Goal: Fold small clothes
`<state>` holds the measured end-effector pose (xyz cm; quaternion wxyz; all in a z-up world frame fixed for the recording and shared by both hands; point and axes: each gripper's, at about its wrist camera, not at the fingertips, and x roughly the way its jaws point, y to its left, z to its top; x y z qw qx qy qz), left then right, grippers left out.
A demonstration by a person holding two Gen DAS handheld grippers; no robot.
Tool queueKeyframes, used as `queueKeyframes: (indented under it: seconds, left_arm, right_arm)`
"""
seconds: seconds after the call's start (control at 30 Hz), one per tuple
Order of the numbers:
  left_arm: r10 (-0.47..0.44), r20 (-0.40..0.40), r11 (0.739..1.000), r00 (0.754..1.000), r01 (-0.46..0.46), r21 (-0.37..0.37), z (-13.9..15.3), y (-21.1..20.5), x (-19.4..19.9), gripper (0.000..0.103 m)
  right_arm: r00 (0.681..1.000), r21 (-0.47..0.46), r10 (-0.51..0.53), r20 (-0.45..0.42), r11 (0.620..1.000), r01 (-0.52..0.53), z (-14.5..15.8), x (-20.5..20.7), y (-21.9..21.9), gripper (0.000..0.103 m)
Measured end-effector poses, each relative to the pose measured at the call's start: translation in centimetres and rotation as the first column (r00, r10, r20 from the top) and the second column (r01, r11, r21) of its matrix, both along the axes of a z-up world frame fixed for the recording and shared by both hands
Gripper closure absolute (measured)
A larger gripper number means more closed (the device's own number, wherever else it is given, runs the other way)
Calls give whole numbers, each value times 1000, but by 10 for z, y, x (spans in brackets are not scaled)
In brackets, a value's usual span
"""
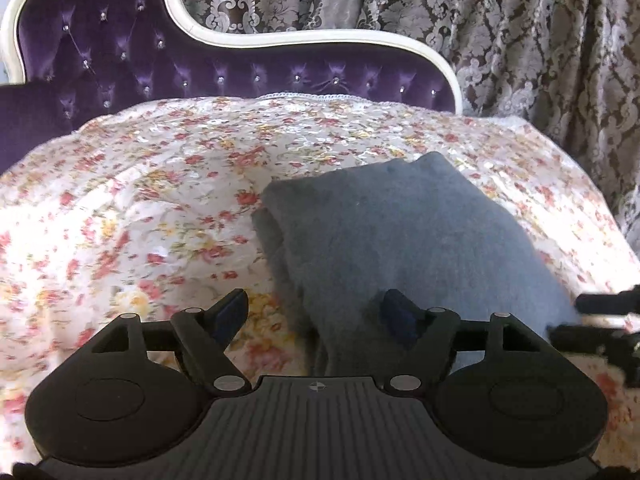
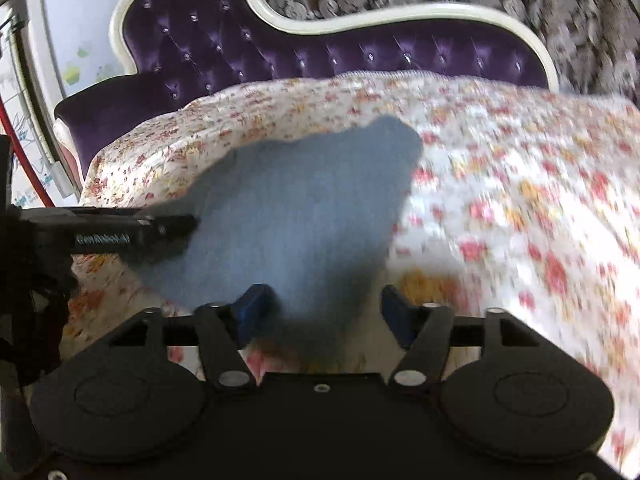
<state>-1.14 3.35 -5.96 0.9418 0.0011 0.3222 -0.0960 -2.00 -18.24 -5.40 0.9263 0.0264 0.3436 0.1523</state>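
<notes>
Black two-finger grippers parted over folded grey-blue fleece garment (image 1: 420,240) on floral quilted bedspread (image 1: 140,200).

Left gripper (image 1: 316,316): jaws apart, nothing clamped; blue pads straddle garment's near left edge, right pad over the fleece, left pad over bedspread. Right gripper (image 2: 324,312): jaws likewise apart, nothing gripped, garment's near corner between pads without visible pressure; view blurred. Purple tufted velvet headboard (image 1: 120,52) with cream frame behind; patterned damask curtain (image 1: 520,40) beyond.

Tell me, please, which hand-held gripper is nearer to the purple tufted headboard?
Neither is clearly nearer. The left hand-held gripper and the right hand-held gripper both sit open at the near edge of the grey folded cloth, which lies between them and the headboard.
</notes>
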Motion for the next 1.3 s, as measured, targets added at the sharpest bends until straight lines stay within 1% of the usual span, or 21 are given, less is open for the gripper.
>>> queueKeyframes:
  seconds: [0.03,0.07,0.1,0.13,0.17,0.23,0.33,0.4,0.47,0.5,0.57,0.6,0.63,0.7,0.77,0.83,0.9,1.03,1.17,1.23,1.3]
  left_arm:
    - [-4,1,1000,1000,4,3,4,-1,-4,26]
    - [-10,5,1000,1000,10,-8,8,-1,-8,16]
    - [-11,10,1000,1000,11,-19,11,-1,-10,0]
    - [-4,21,1000,1000,5,-28,14,-1,-14,0]
    - [4,33,1000,999,-3,-29,18,-2,-17,0]
    - [17,56,1000,998,-16,-26,26,-5,-22,0]
    - [29,72,998,997,-25,-51,37,-7,-26,0]
    - [41,63,998,997,-37,-54,45,-9,-26,0]
    - [54,48,997,997,-51,-51,54,-10,-26,1]
    - [76,37,997,996,-75,-28,58,-13,-26,1]
    - [132,19,989,991,-133,72,66,-23,-25,1]
    - [160,22,979,987,-161,127,70,-29,-25,1]
    - [181,34,969,983,-184,167,72,-34,-26,1]
    - [197,46,958,979,-203,201,75,-38,-28,1]
    - [198,37,961,979,-202,190,76,-38,-29,1]
    - [191,12,968,982,-190,166,75,-37,-30,1]
    - [181,-10,972,983,-177,155,74,-37,-32,1]
    - [180,-30,971,983,-173,164,69,-39,-37,1]
    - [168,-72,980,983,-158,124,65,-35,-39,1]
    - [165,-86,982,983,-155,107,63,-34,-41,1]
    - [168,-90,982,982,-158,107,62,-34,-43,1]
  right_arm:
    - [1000,9,-10,2,1000,10,2,-5,-3,29]
    - [1000,22,-23,8,1000,22,4,-9,-6,25]
    - [999,36,-38,19,999,37,8,-13,-9,15]
    - [998,49,-52,35,998,51,11,-17,-11,5]
    - [996,67,-66,58,996,62,16,-20,-13,2]
    - [991,90,-91,100,993,82,25,-24,-14,0]
    - [982,107,-116,149,989,101,37,-27,-13,0]
    - [977,98,-123,176,989,107,42,-26,-10,0]
    - [968,56,-151,199,988,142,48,-25,-5,0]
    - [965,35,-160,210,987,156,50,-24,-3,0]
    - [958,17,-178,224,984,179,55,-21,0,0]
    - [956,23,-189,225,982,189,58,-20,0,0]
    - [955,36,-199,219,980,196,61,-19,-1,0]
    - [955,45,-225,193,974,220,65,-17,-2,0]
    - [954,38,-237,184,972,234,67,-17,-2,0]
    - [955,55,-229,188,973,223,69,-19,-2,0]
    - [957,60,-232,173,972,225,70,-22,0,0]
    - [954,16,-255,159,967,256,69,-29,8,1]
    - [935,-27,-306,179,949,316,70,-39,16,0]
    - [939,-28,-296,173,952,305,71,-40,17,0]
    - [945,-16,-285,159,956,291,71,-40,16,0]
